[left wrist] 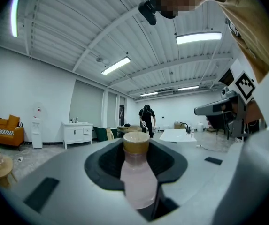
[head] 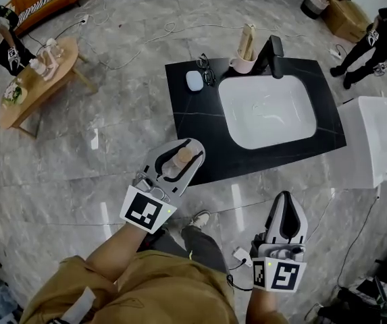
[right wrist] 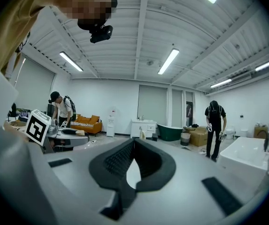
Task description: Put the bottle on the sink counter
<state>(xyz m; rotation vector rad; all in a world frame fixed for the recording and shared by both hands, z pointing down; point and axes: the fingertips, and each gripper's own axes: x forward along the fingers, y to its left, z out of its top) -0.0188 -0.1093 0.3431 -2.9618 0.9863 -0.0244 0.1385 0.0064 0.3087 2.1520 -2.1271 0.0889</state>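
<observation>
A pale pink bottle [head: 182, 156] with a tan cap lies between the jaws of my left gripper [head: 192, 148], which is shut on it. That gripper hangs over the front left corner of the black sink counter [head: 188, 117]. In the left gripper view the bottle [left wrist: 137, 177] fills the gap between the dark pads, cap pointing away. My right gripper [head: 287, 206] hangs lower right, in front of the counter, over the floor. In the right gripper view its pads [right wrist: 120, 161] meet at the tips with nothing held.
A white basin [head: 267, 111] and black faucet [head: 272, 55] sit in the counter. A pink cup [head: 244, 63], glasses [head: 207, 70] and a small pale object [head: 194, 80] lie at its back left. A white fixture [head: 377, 140] stands to the right, and a wooden table [head: 39, 79] stands at far left.
</observation>
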